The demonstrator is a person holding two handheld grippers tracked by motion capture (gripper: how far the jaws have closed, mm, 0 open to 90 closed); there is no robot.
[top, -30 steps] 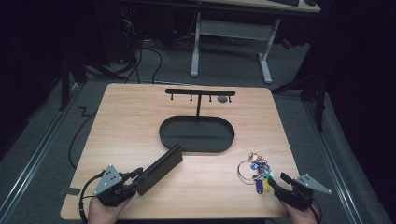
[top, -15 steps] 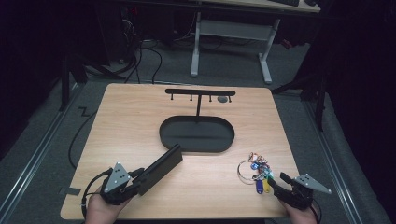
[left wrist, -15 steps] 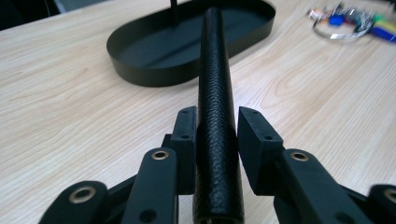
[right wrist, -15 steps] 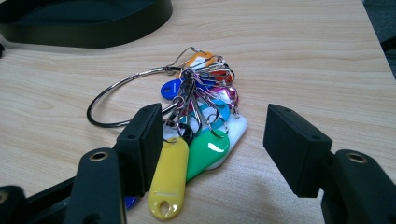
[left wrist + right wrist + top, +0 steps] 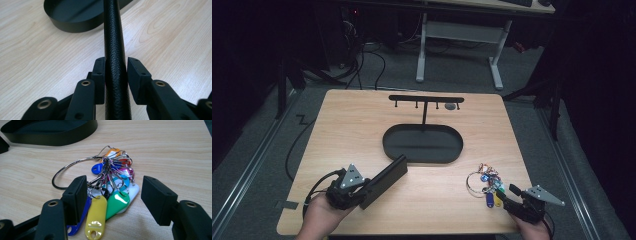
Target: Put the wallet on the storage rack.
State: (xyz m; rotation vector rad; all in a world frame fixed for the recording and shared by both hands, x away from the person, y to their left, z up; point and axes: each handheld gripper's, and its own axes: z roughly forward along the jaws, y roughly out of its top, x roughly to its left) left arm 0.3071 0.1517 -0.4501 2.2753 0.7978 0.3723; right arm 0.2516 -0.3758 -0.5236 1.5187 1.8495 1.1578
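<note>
A dark room with grey carpet and a white-legged desk at the top of the high view is surrounding the light wooden table (image 5: 362,125) you are working at. Near the middle of that table a shallow black oval tray (image 5: 422,144) is sitting, with a black T-shaped hook rack (image 5: 426,100) rising just behind it. At the lower left of the high view, your left gripper (image 5: 346,189) is pinching a long black textured leather case (image 5: 384,180), which is slanting up toward the tray's near left rim; in the left gripper view the case (image 5: 114,50) is running straight up the centre of the frame, with both pads pressing its sides. At the lower right, your right gripper (image 5: 512,197) is standing with its jaws spread, gripping nothing. A big steel ring loaded with coloured plastic key tags (image 5: 110,187) is lying on the wood between those jaws in the right gripper view, the yellow and green tags nearest the camera.
</note>
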